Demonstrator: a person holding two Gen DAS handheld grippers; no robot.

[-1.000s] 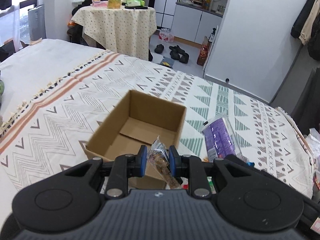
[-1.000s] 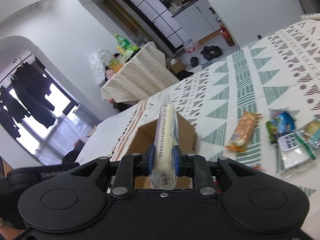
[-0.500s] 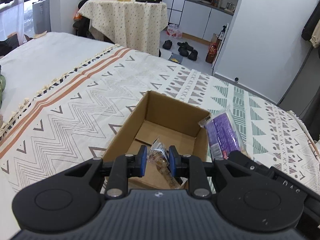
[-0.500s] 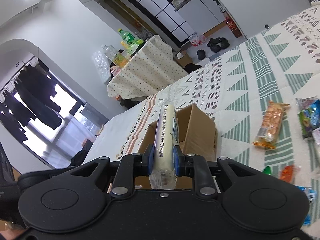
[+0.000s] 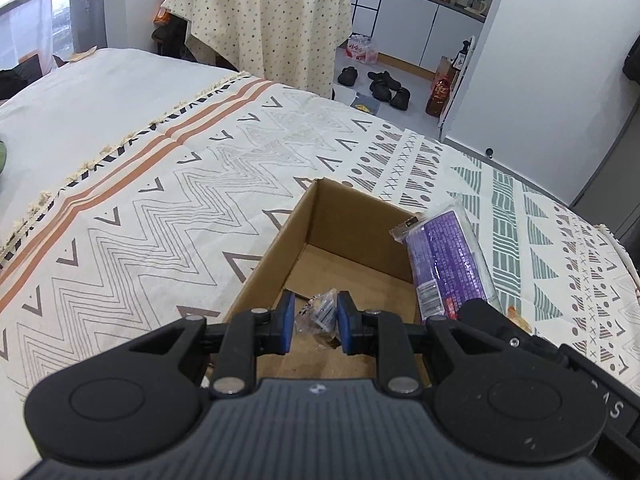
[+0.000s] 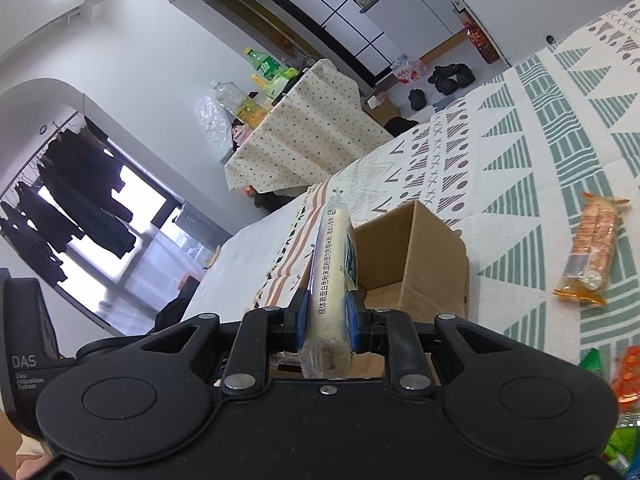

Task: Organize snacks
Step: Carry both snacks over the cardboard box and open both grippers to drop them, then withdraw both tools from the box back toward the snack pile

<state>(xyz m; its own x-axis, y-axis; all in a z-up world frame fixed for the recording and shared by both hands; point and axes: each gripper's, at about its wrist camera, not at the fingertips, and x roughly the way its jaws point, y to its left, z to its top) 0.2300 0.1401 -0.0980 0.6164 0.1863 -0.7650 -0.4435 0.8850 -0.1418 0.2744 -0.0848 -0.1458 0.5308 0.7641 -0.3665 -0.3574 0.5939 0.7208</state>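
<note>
An open cardboard box [image 5: 352, 216] [image 6: 420, 256] stands on the patterned bedspread [image 5: 168, 216]. My left gripper [image 5: 316, 320] hangs over the box's near end, shut on a small clear-wrapped snack [image 5: 320, 312]. My right gripper [image 6: 326, 320] is shut on a long packet [image 6: 334, 260], seen edge-on and cream-coloured, just at the box's near left side. In the left wrist view the same packet [image 5: 448, 260] shows its purple face, tilted over the box's right wall, with the right gripper's black body behind it. The box floor looks bare.
An orange biscuit pack [image 6: 592, 256] lies on the bedspread right of the box, and green and orange packets [image 6: 592, 360] lie nearer at the lower right. A cloth-covered table [image 5: 272, 20] with bottles stands beyond the bed. Shoes [image 5: 384, 84] lie on the floor.
Both grippers have moved in toward the box with their snacks still held. The left one has sunk over the box opening. The purple packet now reaches over the box's right wall.
</note>
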